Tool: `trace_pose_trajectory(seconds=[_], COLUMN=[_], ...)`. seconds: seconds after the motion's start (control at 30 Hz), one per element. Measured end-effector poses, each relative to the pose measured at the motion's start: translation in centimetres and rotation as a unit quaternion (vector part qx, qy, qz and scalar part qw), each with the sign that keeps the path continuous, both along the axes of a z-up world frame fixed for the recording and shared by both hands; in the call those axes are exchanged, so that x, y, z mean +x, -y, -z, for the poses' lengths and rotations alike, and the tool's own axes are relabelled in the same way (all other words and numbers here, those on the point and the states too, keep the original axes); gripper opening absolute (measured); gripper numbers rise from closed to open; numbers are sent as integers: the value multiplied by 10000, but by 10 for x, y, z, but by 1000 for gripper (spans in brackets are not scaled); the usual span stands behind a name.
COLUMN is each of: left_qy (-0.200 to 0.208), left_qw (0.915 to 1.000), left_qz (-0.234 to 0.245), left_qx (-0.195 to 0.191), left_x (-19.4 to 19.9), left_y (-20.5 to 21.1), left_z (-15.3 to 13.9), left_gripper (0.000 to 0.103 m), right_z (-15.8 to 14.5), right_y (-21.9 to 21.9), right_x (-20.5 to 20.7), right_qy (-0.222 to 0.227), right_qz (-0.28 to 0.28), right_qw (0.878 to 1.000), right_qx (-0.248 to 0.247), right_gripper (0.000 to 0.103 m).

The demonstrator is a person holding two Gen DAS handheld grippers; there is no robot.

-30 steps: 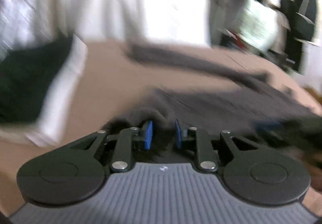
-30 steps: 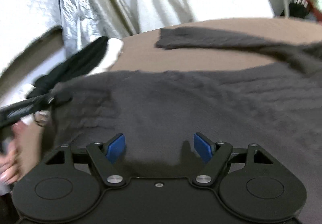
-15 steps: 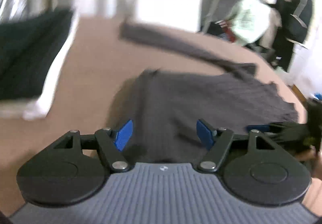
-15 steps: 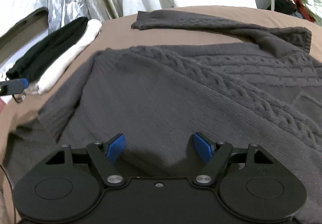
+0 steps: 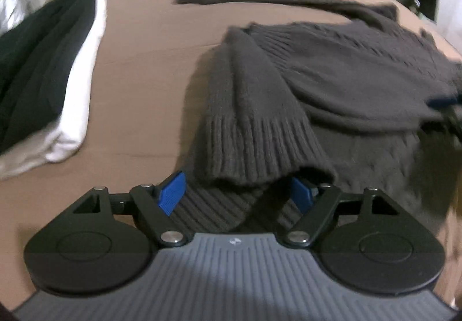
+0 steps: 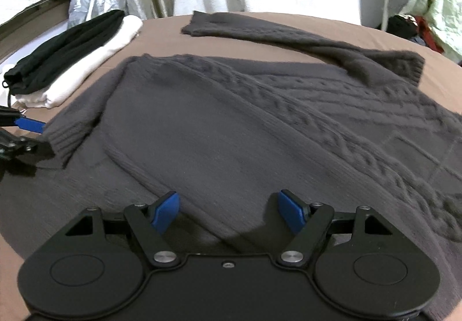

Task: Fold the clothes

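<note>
Both wrist views sit low, close over the sweater (image 5: 332, 67), facing the far wall; both share the folded stack (image 6: 72, 61).

the sweater (image 6: 260, 107) is dark grey-brown, with cable-knit bands across its body and a ribbed cuff (image 5: 260, 145) on the near sleeve. the table (image 5: 150, 67) under it is plain tan. at the far left a folded black garment (image 6: 66, 46) lies on a folded white one (image 6: 95, 67). both claws have blue pads (image 6: 164, 211) on black arms.
</note>
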State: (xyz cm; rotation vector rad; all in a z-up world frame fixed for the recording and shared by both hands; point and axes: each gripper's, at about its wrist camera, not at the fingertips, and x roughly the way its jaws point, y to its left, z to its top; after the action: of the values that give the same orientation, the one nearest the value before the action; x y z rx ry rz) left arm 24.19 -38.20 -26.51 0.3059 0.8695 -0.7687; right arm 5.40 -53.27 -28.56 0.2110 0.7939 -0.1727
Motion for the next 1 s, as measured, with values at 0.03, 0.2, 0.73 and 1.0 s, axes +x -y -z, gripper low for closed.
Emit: trace_pose_trajectory(seconds=[0.03,0.2,0.73,1.0], left_qy=[-54,286,948,753], left_qw=[9999,9986,9635,9429], left_qz=[-35,-89,-2295,-2906], left_qx=[-156,-436,-1004,-1441], left_x=[3,1,122,134], left_y=[-2,-5,-18,-43], left_z=[0,-11,-76,-68], left_gripper=[49,32,11,13], right_z=[1,5,-39,-108], right_y=[2,4,28,81], right_x=[-2,-4,5,88], right_qy=[6,13,-102,-529], right_qz=[23,35,-1233,-966], right_qw=[10000,10000,9918,9904], right_qx=[12,-13,314,832], right_gripper=[80,81,82,82])
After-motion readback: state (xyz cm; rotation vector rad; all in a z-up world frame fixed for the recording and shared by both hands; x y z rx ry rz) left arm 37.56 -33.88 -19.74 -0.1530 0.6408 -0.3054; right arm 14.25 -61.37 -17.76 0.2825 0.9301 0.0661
